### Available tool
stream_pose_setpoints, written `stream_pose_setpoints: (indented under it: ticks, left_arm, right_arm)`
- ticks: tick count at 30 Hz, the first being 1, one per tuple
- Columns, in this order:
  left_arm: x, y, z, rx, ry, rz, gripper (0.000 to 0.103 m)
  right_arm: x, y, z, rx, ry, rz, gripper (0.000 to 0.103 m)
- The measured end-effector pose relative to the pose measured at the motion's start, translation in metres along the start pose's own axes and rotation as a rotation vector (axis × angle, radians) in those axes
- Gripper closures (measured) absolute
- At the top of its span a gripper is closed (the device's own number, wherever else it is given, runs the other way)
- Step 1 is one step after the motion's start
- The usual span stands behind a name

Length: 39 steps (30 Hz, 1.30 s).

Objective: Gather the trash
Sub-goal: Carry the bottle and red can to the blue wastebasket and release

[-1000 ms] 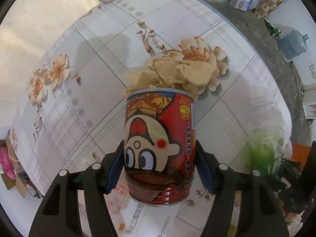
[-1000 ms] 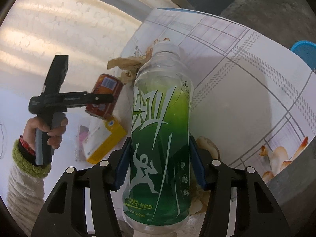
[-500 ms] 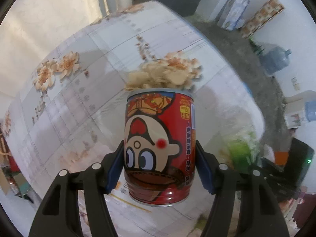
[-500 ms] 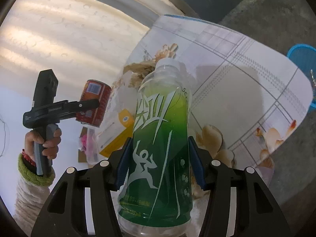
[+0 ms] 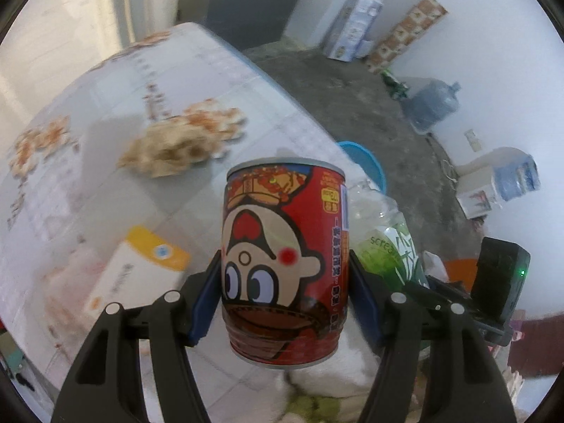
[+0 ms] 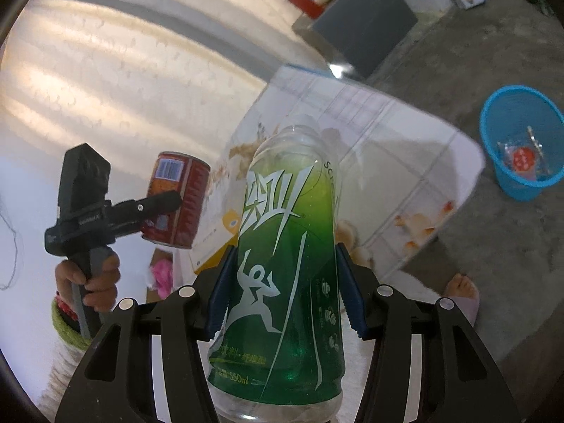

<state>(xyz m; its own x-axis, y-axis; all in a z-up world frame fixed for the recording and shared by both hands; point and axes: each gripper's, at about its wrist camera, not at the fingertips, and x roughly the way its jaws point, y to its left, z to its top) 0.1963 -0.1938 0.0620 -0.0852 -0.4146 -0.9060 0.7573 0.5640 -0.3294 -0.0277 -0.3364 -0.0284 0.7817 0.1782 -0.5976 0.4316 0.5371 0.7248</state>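
My left gripper (image 5: 284, 292) is shut on a red can (image 5: 283, 264) with a cartoon face, held upright above the flowered table (image 5: 197, 81). My right gripper (image 6: 285, 292) is shut on a green plastic bottle (image 6: 282, 264), also lifted off the table. In the right wrist view the left gripper (image 6: 165, 204) shows at the left with the red can (image 6: 176, 201) in it. The bottle (image 5: 387, 246) also shows just right of the can in the left wrist view. A crumpled brown paper (image 5: 169, 148) and a white-and-yellow box (image 5: 137, 268) lie on the table.
A blue waste basket (image 6: 521, 141) with some wrappers inside stands on the concrete floor beyond the table's corner. A dark cabinet (image 6: 363, 21), cardboard boxes (image 5: 356, 24) and a water jug (image 5: 433, 105) line the walls. A person's foot (image 6: 461, 292) rests by the table edge.
Both grippers have risen from the table with their loads and swung toward the floor side. The blue basket has come into view.
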Motion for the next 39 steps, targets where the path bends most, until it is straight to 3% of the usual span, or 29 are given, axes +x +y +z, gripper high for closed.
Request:
stream_pose_setpoints:
  ticks: [10,16,25,33,39]
  left_arm:
    - [0.068,-0.105,0.043,0.124,0.041,-0.101,0.039]
    - [0.139,-0.172,0.071,0.185,0.112,-0.128,0.039]
    - [0.27,-0.232,0.106,0.22,0.258,-0.055,0.039]
    - [0.393,-0.241,0.141,0.143,0.378,0.05,0.039]
    - [0.454,-0.241,0.158,0.114,0.416,0.139,0.039]
  right_arm:
    - [-0.072,-0.064,0.021,0.107,-0.168,-0.078,0.052]
    - [-0.1,-0.125,0.039,0.206,-0.235,-0.18,0.052]
    - [-0.076,-0.218,0.073,0.34,-0.181,-0.292,0.052]
    - [-0.04,-0.286,0.098,0.414,-0.092,-0.347,0.052]
    - [-0.009,-0.319,0.122,0.416,-0.066,-0.41,0.051]
